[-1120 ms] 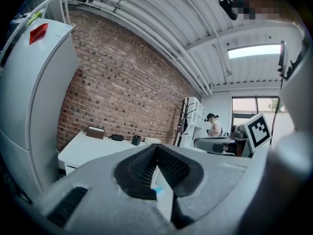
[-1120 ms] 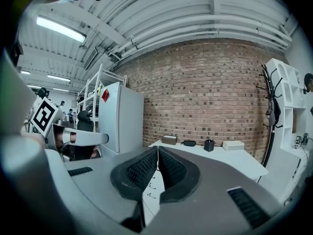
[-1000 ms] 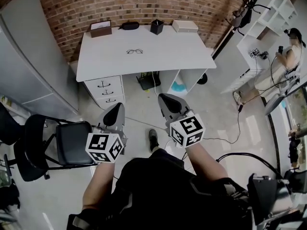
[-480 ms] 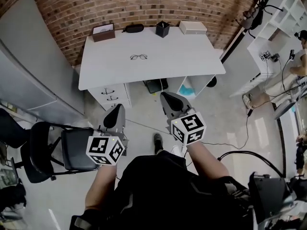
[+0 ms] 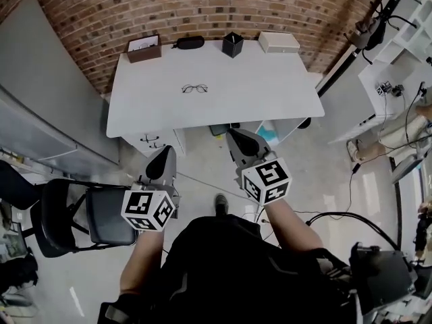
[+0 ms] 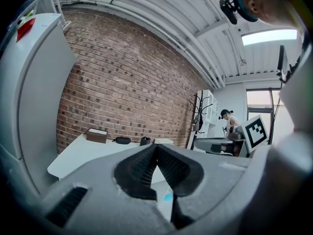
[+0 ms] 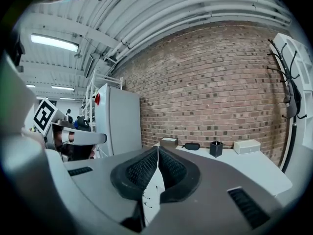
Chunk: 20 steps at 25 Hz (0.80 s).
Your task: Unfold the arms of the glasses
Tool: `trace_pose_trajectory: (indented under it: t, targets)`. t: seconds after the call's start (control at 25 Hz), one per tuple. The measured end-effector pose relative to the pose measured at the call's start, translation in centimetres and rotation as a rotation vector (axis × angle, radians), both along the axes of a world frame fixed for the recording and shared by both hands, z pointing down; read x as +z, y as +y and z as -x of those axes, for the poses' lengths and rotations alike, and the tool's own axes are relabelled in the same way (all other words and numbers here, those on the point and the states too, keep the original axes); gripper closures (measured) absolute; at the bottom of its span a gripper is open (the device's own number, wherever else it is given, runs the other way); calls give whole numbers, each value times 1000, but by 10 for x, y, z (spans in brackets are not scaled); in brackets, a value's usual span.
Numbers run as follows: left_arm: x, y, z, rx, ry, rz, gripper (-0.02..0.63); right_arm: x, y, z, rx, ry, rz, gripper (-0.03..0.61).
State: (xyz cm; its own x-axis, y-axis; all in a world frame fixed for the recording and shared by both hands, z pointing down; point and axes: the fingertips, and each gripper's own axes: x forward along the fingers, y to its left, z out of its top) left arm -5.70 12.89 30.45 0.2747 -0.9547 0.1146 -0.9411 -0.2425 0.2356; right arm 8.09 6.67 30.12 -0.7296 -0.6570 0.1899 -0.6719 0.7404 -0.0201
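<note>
Showing pale contents, the brown box (image 5: 144, 48) sits beyond the glasses (image 5: 194, 88), left gripper (image 5: 165, 154) and right gripper (image 5: 234, 137) jaws pressed together.

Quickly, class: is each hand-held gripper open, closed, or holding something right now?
Left hand-held gripper: closed, holding nothing.
Right hand-held gripper: closed, holding nothing.

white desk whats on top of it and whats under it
On the white desk: thin-framed glasses, brown open box, black oblong case, black square cup, white flat box. Underneath, a white drawer unit partly shows; the rest is covered by the top.
</note>
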Motion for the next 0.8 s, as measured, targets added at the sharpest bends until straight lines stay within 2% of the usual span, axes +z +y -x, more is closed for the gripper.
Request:
trace_pose_trajectory:
  t: [0.56, 0.8]
  targets:
    - [17, -86, -34, -35, -48, 75, 603, 16, -83, -31, -85, -24, 55, 569]
    - [26, -116, -37, -49, -63, 104, 603, 23, -113, -36, -104, -24, 68, 569]
